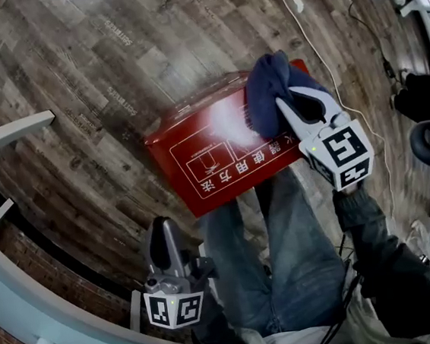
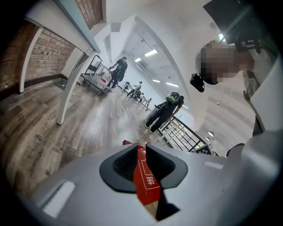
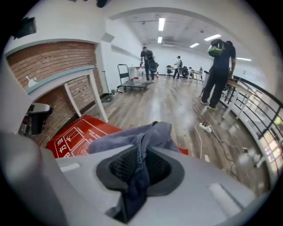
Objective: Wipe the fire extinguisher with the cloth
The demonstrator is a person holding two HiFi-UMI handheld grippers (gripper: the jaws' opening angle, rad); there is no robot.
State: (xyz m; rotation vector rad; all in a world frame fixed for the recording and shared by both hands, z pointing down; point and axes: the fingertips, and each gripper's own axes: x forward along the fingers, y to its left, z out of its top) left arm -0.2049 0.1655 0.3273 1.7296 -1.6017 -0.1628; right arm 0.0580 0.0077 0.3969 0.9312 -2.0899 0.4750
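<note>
The fire extinguisher box [image 1: 214,160] is red with white print and lies flat on the wood floor. A dark blue cloth [image 1: 267,82] rests bunched on its upper right corner, and my right gripper [image 1: 287,97] is shut on that cloth. In the right gripper view the cloth [image 3: 146,132] hangs between the pads of the right gripper [image 3: 142,148], with the box [image 3: 75,137] below to the left. My left gripper [image 1: 160,227] hangs apart from the box, near my legs. Its jaws [image 2: 139,146] stand a narrow gap apart and hold nothing; the box [image 2: 146,181] shows through the gap.
My legs in jeans [image 1: 285,259] stand just below the box. A white ledge with struts [image 1: 5,136] runs along the brick wall at left. A white cable [image 1: 316,42] and a power strip [image 3: 205,127] lie on the floor. People, a cart [image 3: 132,84] and a railing [image 3: 261,110] are far off.
</note>
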